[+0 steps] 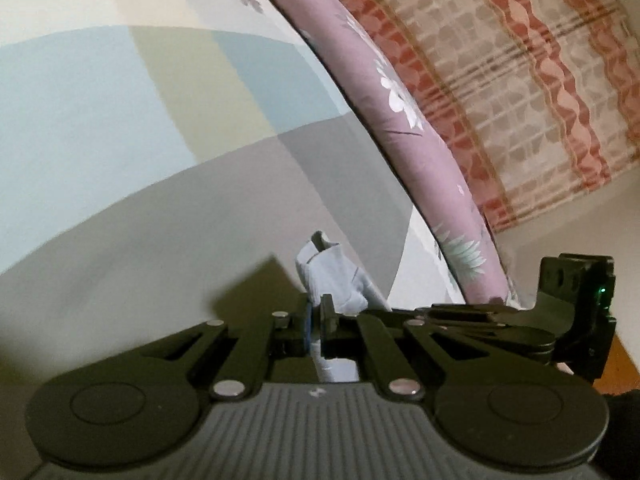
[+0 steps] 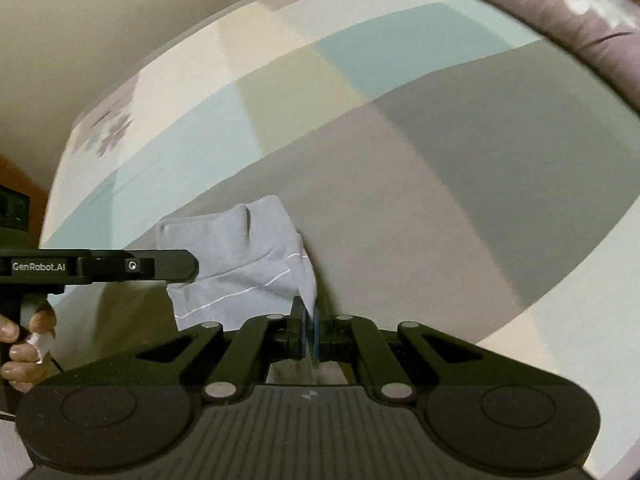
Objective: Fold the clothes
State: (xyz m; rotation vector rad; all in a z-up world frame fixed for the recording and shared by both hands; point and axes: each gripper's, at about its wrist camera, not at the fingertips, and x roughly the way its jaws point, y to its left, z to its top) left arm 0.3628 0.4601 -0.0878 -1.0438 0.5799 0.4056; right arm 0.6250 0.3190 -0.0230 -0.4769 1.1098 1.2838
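Soft pale-blue cloth garment (image 2: 240, 264), smooth matt patchwork bedsheet (image 2: 440, 168), matt black plastic grippers.

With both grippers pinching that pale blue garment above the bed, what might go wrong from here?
1. The right gripper seems to hold only a thin edge of the pale blue garment, so it could slip free.
2. The left gripper clamps bunched fabric, which may fold in a crease.
3. The cloth hangs crumpled over the bedsheet, so edges may land misaligned.

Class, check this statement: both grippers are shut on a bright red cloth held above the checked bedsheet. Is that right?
Not quite. The cloth is pale blue-grey, not red, as the right wrist view shows. The rest stands: left gripper and right gripper are both shut on it above the checked bedsheet.
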